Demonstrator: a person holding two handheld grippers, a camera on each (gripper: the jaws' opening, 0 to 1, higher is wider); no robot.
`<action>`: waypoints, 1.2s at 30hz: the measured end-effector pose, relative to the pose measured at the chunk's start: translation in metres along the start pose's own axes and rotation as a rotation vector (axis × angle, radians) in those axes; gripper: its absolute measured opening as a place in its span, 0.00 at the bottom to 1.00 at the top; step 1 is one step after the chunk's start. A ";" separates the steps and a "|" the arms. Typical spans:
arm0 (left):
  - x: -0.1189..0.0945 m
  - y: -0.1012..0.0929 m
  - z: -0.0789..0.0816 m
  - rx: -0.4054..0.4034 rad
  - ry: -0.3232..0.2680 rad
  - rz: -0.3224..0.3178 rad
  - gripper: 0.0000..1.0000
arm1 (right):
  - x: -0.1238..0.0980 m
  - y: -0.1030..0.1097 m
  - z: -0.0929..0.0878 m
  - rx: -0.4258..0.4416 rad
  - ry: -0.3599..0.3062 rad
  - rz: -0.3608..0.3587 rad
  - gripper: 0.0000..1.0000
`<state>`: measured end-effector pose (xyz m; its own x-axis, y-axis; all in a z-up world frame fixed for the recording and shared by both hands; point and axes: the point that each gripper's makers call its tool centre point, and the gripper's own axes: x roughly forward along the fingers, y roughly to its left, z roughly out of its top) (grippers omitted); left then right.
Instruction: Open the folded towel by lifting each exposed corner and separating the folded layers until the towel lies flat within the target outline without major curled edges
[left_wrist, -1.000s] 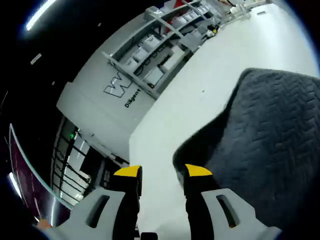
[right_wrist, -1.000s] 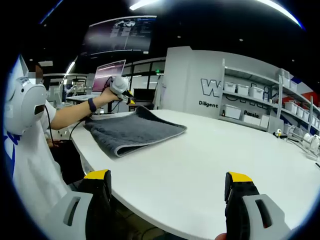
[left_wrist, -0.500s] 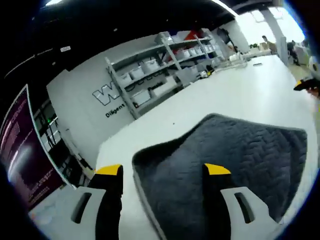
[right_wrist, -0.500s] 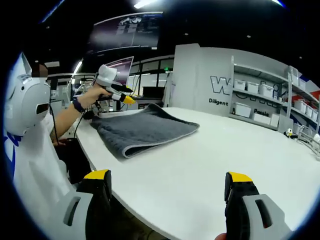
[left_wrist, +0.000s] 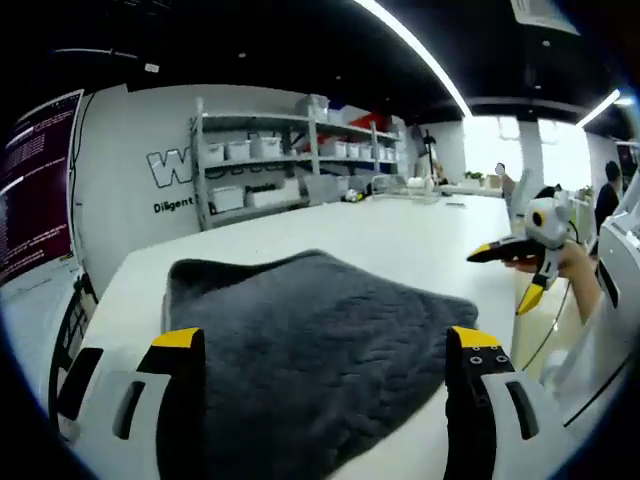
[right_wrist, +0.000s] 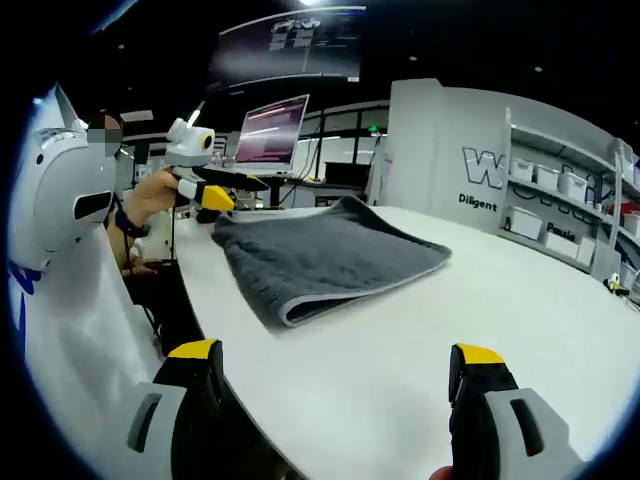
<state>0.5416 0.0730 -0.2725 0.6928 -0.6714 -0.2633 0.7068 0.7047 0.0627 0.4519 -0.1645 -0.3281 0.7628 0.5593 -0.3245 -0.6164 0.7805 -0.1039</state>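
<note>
Towel (left_wrist: 310, 340) lies folded on the white worktop (right_wrist: 480, 310), near its edge. Left tool (left_wrist: 318, 350) spread wide, poised over the towel; right tool (right_wrist: 335, 365) spread, well apart, empty. Unfolding not yet begun. Next: pinch an exposed corner, lift the top layer.

My left gripper (left_wrist: 318, 345) has its fingers (left_wrist: 180, 345) spread wide apart and holds nothing. My right gripper (right_wrist: 336, 355) is spread wide too, also with nothing between the fingers (right_wrist: 478, 360). In the left gripper view I see my right hand (left_wrist: 570, 268) gripping the right gripper.
</note>
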 end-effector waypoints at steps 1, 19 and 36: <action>-0.002 -0.001 -0.002 -0.013 -0.004 0.007 0.99 | 0.004 0.004 0.001 -0.001 -0.004 0.014 0.95; -0.023 -0.011 -0.026 -0.087 0.015 0.060 0.99 | 0.039 0.027 -0.003 -0.062 0.055 0.101 0.72; -0.019 -0.006 -0.030 -0.081 0.022 0.069 0.99 | 0.034 0.038 0.009 -0.076 -0.065 0.197 0.00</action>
<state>0.5200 0.0881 -0.2967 0.7356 -0.6159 -0.2820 0.6427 0.7661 0.0033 0.4565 -0.1133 -0.3345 0.6354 0.7178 -0.2846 -0.7660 0.6324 -0.1153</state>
